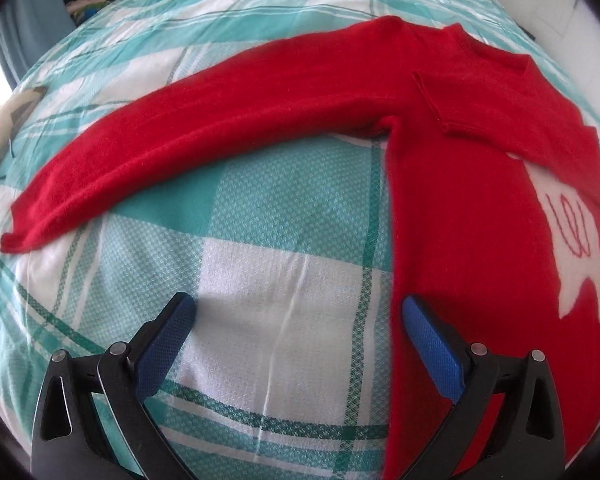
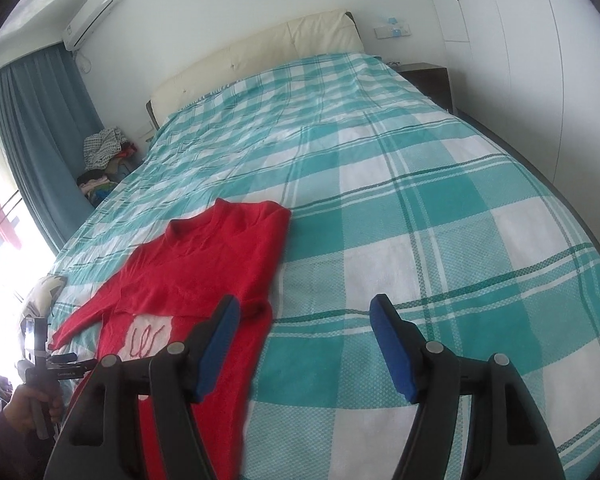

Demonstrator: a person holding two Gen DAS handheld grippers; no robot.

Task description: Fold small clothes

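A small red sweater (image 1: 460,152) with a white patch on its front lies flat on the teal-and-white plaid bedspread (image 1: 260,248). One sleeve (image 1: 172,148) stretches out to the left; the other is folded across the chest. My left gripper (image 1: 298,312) is open and empty, just above the bed beside the sweater's left edge, its right finger over the red fabric. In the right wrist view the sweater (image 2: 204,264) lies at the lower left. My right gripper (image 2: 304,320) is open and empty, above the bed by the sweater's right edge.
The bed (image 2: 420,200) runs far back to a cream headboard (image 2: 260,52). A pile of clothes (image 2: 104,152) sits beside the bed at the left, near blue curtains (image 2: 40,128). A dark nightstand (image 2: 428,76) and white wardrobe doors (image 2: 540,60) stand on the right.
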